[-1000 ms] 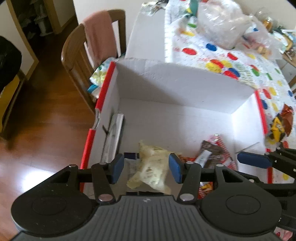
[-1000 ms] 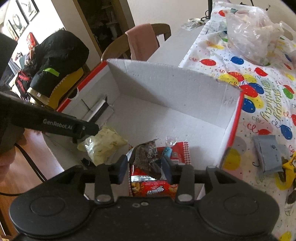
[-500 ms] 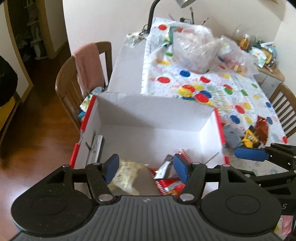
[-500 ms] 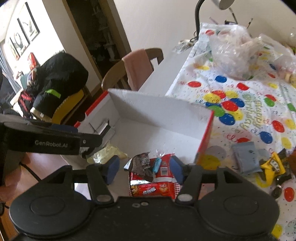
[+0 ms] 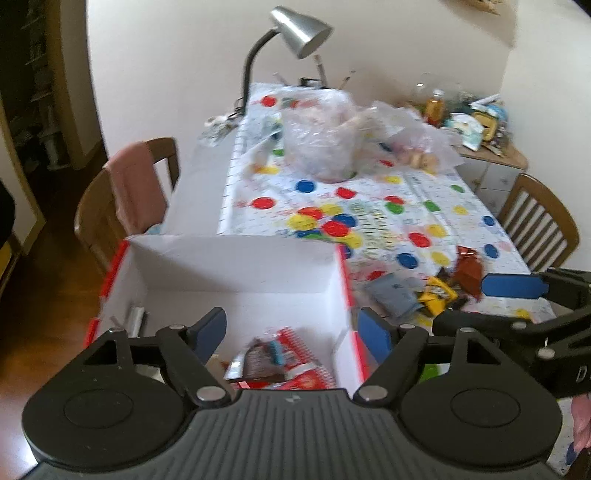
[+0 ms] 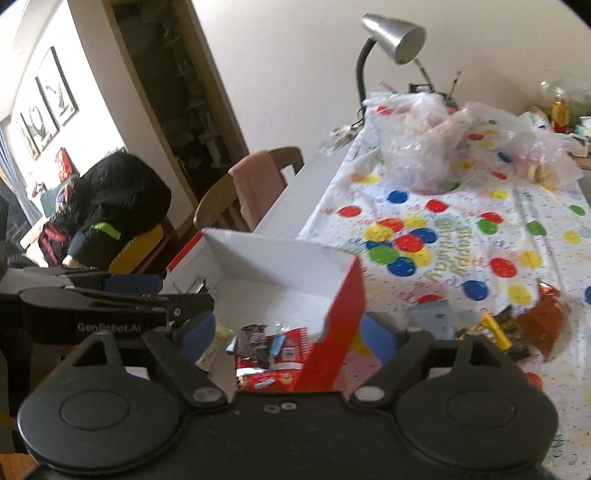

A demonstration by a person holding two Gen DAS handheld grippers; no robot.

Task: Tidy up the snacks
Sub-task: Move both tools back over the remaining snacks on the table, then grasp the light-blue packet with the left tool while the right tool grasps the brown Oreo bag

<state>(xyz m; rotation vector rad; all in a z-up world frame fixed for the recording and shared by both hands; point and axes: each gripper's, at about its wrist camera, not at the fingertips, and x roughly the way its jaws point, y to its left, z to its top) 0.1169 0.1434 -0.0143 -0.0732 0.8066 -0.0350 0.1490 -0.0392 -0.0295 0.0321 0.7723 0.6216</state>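
Observation:
A white cardboard box with red outer sides (image 5: 236, 269) (image 6: 280, 273) stands at the table's near left corner. Red and dark snack packs (image 5: 280, 363) (image 6: 271, 350) lie in it, with a pale yellow pack (image 6: 214, 349) at its left. Loose snacks lie on the tablecloth right of the box: a grey pouch (image 5: 393, 291) (image 6: 432, 317), yellow wrappers (image 5: 437, 295) (image 6: 495, 332) and a brown-red wrapper (image 5: 469, 269) (image 6: 543, 321). My left gripper (image 5: 295, 330) is open and empty above the box's near edge. My right gripper (image 6: 288, 334) is open and empty over the box's right wall.
Clear plastic bags (image 5: 325, 136) (image 6: 417, 144) and a silver desk lamp (image 5: 299, 29) stand at the table's far end. A wooden chair with a pink cloth (image 5: 129, 188) stands left of the table, another chair (image 5: 539, 221) at its right. A dark jacket (image 6: 110, 206) lies on a seat.
Both grippers have opened wide, let go of their snack packs in the box, and risen and pulled back. The yellow pack and the dark pack now lie in the box.

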